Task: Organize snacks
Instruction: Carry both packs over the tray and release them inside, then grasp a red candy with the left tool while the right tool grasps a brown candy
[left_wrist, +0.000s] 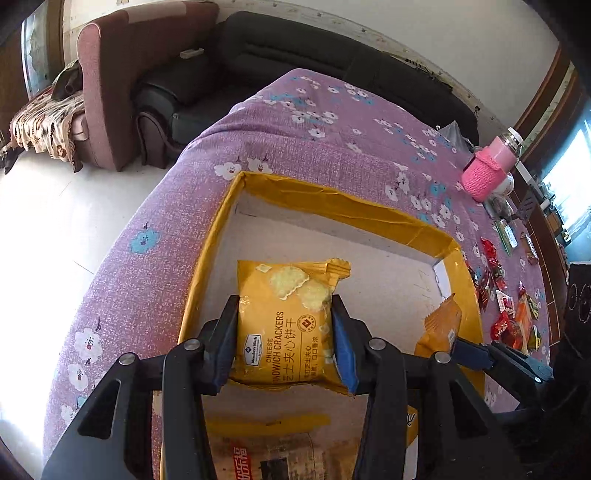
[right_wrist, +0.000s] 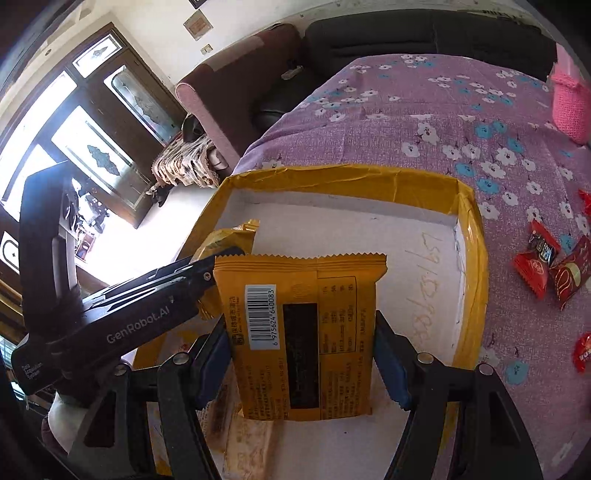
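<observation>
While over box (left_wrist: 332, 206) | both grippers clamp cracker packets (left_wrist: 286, 325) (right_wrist: 306, 336) | long axes forward

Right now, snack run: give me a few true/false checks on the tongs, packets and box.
1. Left tongs grip a cheese sandwich cracker packet, front showing. True.
2. Right tongs are empty. False: they grip a yellow packet, barcode side showing.
3. Both packets are over the open cardboard box. True.
4. The red candies lie inside the box. False: they lie on the floral tablecloth beside it.
</observation>
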